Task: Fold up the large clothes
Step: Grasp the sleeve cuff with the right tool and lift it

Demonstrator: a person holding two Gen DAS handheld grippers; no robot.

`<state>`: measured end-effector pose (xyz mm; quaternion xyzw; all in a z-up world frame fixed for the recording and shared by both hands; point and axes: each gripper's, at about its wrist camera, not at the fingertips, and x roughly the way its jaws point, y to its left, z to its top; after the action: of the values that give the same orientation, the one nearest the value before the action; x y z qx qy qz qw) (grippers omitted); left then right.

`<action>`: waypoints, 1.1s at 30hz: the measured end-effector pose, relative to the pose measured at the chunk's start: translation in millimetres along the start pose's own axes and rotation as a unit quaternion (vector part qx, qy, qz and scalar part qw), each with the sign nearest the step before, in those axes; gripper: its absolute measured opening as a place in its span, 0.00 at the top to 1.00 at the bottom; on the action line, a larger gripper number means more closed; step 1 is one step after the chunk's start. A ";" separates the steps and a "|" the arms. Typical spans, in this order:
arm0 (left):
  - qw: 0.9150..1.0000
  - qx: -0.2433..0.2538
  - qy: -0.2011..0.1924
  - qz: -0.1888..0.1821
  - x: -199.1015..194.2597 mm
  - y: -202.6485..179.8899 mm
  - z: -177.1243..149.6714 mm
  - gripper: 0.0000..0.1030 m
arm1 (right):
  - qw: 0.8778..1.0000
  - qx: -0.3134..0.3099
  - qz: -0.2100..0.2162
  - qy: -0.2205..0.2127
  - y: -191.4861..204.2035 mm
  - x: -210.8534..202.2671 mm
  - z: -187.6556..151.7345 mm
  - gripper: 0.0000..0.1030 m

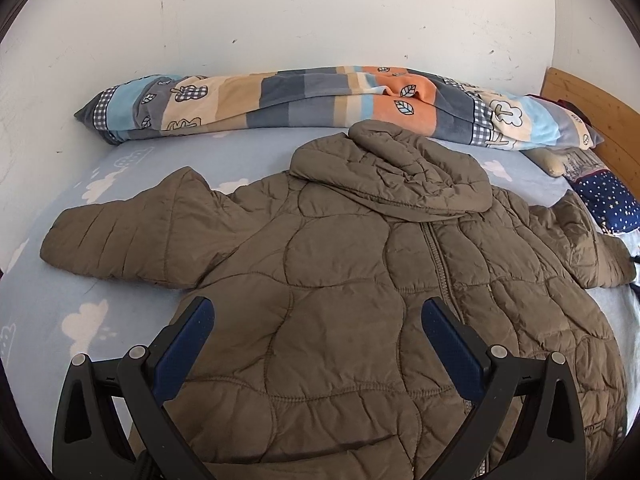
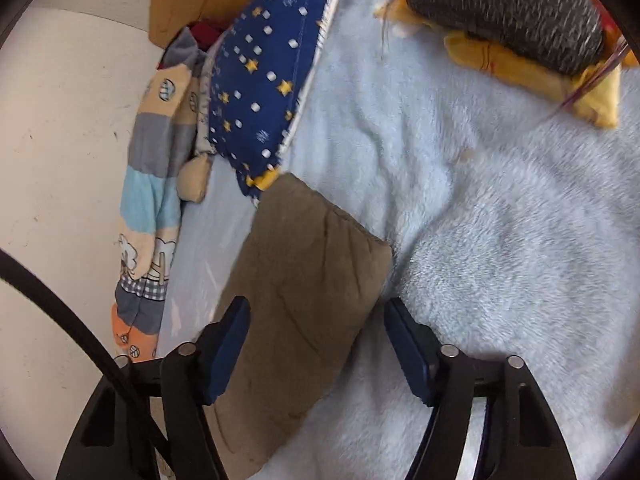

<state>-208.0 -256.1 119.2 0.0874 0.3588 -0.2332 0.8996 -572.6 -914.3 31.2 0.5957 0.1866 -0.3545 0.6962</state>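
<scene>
A: With both sets of jaws spread wide and holding nothing, where do they stand?

B: Left gripper (image 1: pixel 318 322) hovers over the lower front panel of the brown quilted jacket (image 1: pixel 340 272), no contact that I can see. Right gripper (image 2: pixel 316 334) straddles the jacket's right sleeve cuff (image 2: pixel 308 280), the sleeve lying between the pads; touching or just above, cannot tell, the view is blurred.

A: And the jacket?

B: Front up on the bed (image 1: pixel 60 308), zip closed, hood flopped forward, both sleeves spread outward. Rolled patterned quilt (image 1: pixel 280 96) along the wall, starry pillow (image 2: pixel 264 80) just beside the right cuff.

A: How to do the sleeve fold well?

B: My judgement: pinch the cuff through both layers near its end, lift only enough to clear the padding, carry it across the chest. Puffy fabric may slip; close firmly.
</scene>
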 end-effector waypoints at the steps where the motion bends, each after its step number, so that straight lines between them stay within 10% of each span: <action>1: 1.000 -0.002 0.001 0.001 0.5 0.7 0.7 0.00 | 1.000 -0.003 -0.004 0.004 0.3 5.5 -1.2 0.35; 3: 1.000 -0.006 0.000 0.000 0.3 2.9 1.7 0.00 | 1.000 -0.019 -0.013 -0.004 5.5 10.0 -2.2 0.44; 5: 1.000 -0.006 -0.002 0.002 -1.4 4.3 2.6 0.00 | 1.000 -0.025 -0.013 -0.002 10.6 11.6 -3.0 0.79; 7: 1.000 -0.006 -0.006 0.003 -4.0 6.4 2.8 0.00 | 0.999 -0.035 -0.007 -0.015 18.4 4.4 -3.4 0.83; 20: 0.999 -0.021 -0.039 0.011 -29.5 21.1 5.6 0.00 | 0.969 -0.155 0.055 -0.183 145.4 -134.0 -29.0 0.86; 33: 0.997 -0.041 -0.053 0.028 -41.5 39.4 6.6 0.00 | 0.921 -0.303 0.174 -0.173 298.9 -199.1 -135.0 0.86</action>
<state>-211.3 -208.9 152.1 0.0481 0.3174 -0.1975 0.9262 -471.9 -718.8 345.6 0.3089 0.0554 -0.2520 0.9154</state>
